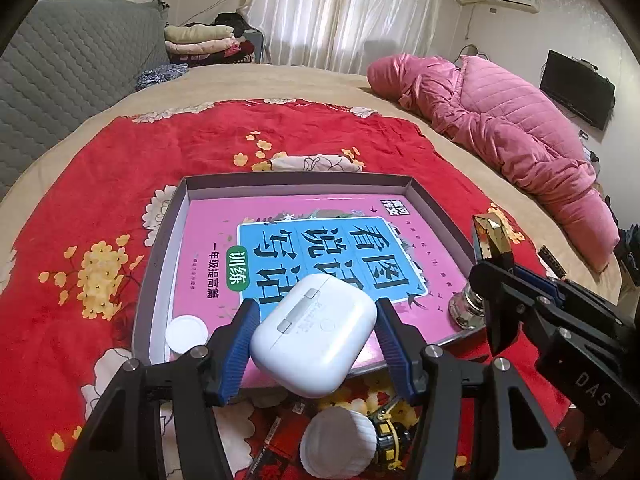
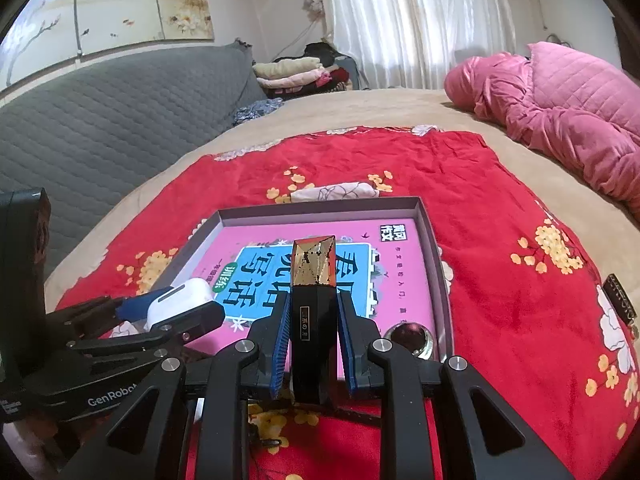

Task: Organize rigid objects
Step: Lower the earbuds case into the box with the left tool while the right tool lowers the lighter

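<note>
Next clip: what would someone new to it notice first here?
The bright red flowered cloth spread over the bed, with a shallow grey tray on it holding a pink book. Each gripper carries something over the tray: the left gripper a white earbud case, the right gripper a black-and-gold lipstick.

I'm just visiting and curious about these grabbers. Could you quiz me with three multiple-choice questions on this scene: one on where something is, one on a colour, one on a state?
1. Where does the silver knob sit?
A. in the tray's near right corner
B. on the pink quilt
C. on the grey sofa

2. What colour is the case in the left gripper?
A. black
B. white
C. green

3. The right gripper is:
A. empty
B. lying flat on the cloth
C. clamped on a black-and-gold tube

Answers: A, it rests inside the tray; B, its shell is white; C, both pads press the tube.
</note>
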Demonstrator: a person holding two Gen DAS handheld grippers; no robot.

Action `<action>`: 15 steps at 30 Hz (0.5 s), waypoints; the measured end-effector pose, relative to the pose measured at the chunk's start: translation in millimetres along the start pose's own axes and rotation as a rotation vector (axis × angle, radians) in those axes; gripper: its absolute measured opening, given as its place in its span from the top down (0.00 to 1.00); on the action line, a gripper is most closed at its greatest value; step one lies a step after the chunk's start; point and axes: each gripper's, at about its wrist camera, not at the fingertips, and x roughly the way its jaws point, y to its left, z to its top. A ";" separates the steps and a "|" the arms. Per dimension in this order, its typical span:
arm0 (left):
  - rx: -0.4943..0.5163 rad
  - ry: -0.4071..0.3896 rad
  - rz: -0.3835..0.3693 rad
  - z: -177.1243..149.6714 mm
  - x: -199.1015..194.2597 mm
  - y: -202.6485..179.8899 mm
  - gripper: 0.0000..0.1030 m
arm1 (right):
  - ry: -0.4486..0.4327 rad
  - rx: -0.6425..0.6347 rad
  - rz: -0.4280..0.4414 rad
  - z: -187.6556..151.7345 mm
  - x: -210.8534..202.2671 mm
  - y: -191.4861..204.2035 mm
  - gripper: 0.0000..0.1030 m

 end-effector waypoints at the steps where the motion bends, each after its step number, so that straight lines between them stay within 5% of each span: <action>1: -0.002 0.003 0.002 -0.2 1.9 0.8 0.43 | 0.001 0.000 0.001 0.7 1.5 0.5 0.78; 15: -0.005 0.042 0.013 -6.2 15.2 9.6 0.43 | 0.006 -0.003 0.000 5.3 11.7 2.4 0.77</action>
